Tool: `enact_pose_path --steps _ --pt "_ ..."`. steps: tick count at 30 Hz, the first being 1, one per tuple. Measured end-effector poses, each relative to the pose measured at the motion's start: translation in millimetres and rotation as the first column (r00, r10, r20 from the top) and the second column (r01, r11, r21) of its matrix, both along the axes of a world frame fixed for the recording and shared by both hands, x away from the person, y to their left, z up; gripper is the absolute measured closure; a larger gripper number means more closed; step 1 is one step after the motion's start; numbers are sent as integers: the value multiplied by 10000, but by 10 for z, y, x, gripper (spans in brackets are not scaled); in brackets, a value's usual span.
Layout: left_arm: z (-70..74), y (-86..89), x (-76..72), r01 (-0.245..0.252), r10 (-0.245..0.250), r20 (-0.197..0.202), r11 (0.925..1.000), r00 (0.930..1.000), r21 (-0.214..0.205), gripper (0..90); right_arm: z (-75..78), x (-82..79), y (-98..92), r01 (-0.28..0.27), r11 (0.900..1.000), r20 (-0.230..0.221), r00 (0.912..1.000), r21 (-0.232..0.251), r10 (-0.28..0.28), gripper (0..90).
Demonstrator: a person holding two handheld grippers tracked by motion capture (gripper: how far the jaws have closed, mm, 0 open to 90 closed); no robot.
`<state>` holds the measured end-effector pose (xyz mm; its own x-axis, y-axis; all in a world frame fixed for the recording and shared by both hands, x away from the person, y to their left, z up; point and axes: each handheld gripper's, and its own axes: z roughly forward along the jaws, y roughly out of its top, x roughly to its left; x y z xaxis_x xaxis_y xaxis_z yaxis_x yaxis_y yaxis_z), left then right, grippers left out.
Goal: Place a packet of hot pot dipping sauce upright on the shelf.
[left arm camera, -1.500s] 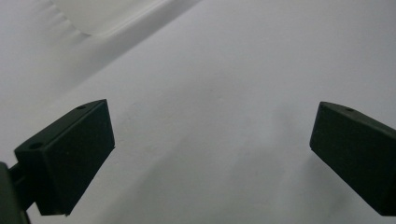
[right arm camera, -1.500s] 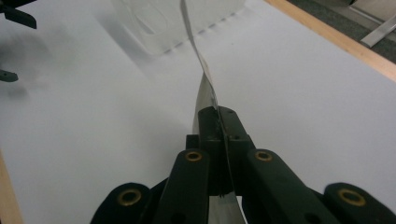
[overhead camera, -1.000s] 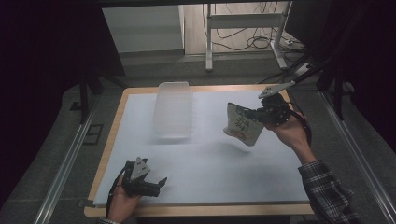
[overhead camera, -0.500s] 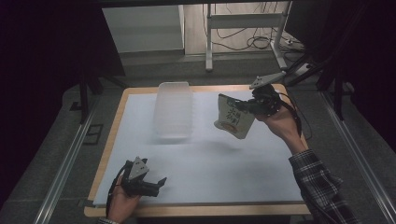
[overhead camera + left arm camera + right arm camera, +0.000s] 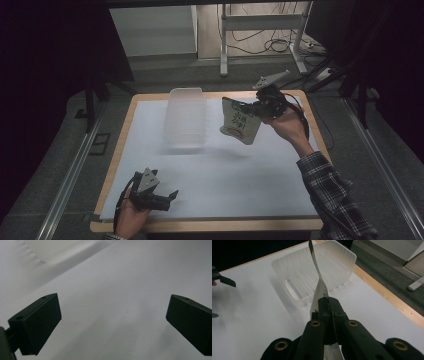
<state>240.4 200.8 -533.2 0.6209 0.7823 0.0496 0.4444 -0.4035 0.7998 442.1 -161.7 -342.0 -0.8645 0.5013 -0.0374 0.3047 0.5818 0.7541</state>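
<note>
The right hand-held gripper [image 5: 256, 107] is squeezed tight on a packet [image 5: 240, 121]. It holds the packet up in the air, just to the right of the tub [image 5: 187, 117] and a bit higher than the tub's rim. The packet does not touch the tub or the table [image 5: 215, 175].

In the right gripper view, the packet [image 5: 319, 280] looks very thin, almost like a flat sheet seen from its edge. It bends a little as it sticks out past the jaws. So it is likely light and soft, not stiff. It looks shiny, so it may be slippery too. A grip on the flat edge, like the one it has now, seems a good place to hold it. A pinch near the middle might squash what is inside. A loose grip could let it slide out.

The tub [image 5: 312, 272] is see-through plastic with ribbed walls. It is empty. It looks light and could slide on the table if bumped.

The left hand-held gripper [image 5: 167, 196] rests low on the table, well away from the tub, toward the person. Its jaws are spread wide with nothing between them.
</note>
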Motion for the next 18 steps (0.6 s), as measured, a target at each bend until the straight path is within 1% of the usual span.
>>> enact_pose_path --steps 4,7,8,9,14,18 --pt "5 11 -1 -13 13 -26 9998 10000 -203 0 -3 41 83 -64 10000 7 10000 13 64 891" --pt "7 10 -1 20 -20 -39 9998 10000 -173 0 -1 65 147 -95 10000 -4 10000 -4 95 892" --pt "6 7 -2 18 -19 -33 9998 10000 -192 0 -1 80 166 -146 9999 77 9999 -5 146 891" --pt "6 7 -1 22 -23 -36 9999 10000 -167 0 0 84 188 -124 9999 -4 9999 10 124 891" --pt "3 8 -1 23 -23 -26 9999 10000 -156 0 -3 132 283 -250 9997 49 9997 11 250 891" --pt "1 5 0 32 -32 25 9999 10000 -102 0 -16 171 366 -286 9996 -11 9996 -29 286 892"
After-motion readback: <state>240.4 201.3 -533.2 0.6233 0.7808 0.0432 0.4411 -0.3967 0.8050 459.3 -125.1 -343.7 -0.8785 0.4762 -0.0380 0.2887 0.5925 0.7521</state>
